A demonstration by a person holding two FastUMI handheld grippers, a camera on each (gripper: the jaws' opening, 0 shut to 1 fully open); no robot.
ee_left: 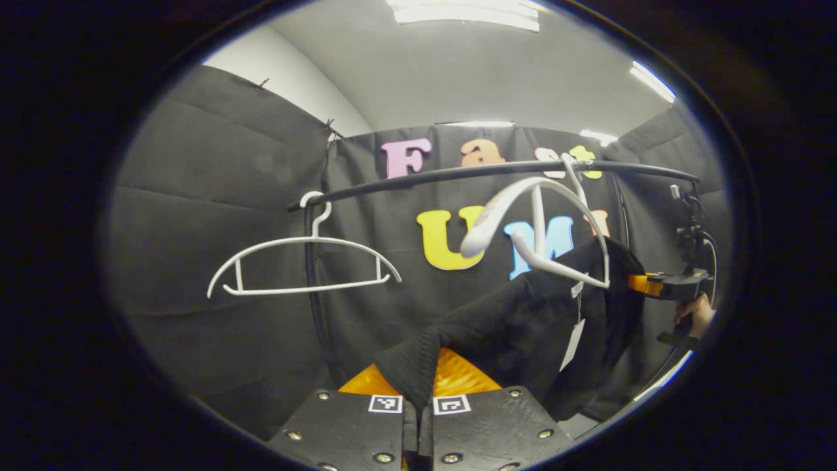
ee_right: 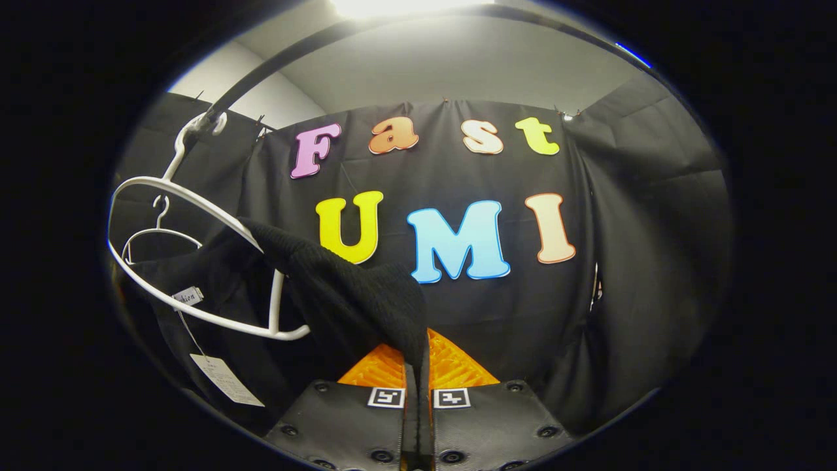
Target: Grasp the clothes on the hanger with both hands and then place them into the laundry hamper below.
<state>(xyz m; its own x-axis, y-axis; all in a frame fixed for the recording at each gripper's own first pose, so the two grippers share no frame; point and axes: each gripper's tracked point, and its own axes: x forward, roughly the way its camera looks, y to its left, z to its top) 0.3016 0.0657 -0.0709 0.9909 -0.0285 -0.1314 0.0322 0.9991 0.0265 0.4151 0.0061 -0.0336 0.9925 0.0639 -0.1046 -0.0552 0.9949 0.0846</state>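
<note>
- Left gripper (ee_left: 418, 402) pinches one end of the black knit garment (ee_left: 556, 307); right gripper (ee_right: 418, 386) pinches the other.
- Garment stretches between them, its middle draped on the tilted white hanger (ee_right: 196, 261) on the rail (ee_left: 497, 171).
- Hamper lies below, unseen.

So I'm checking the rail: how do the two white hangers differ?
The left hanger hangs level and bare; the right hanger is tipped askew, with the black garment draped partly off it. The left one looks thinner. Both are white and hooked on the same rail.
</note>
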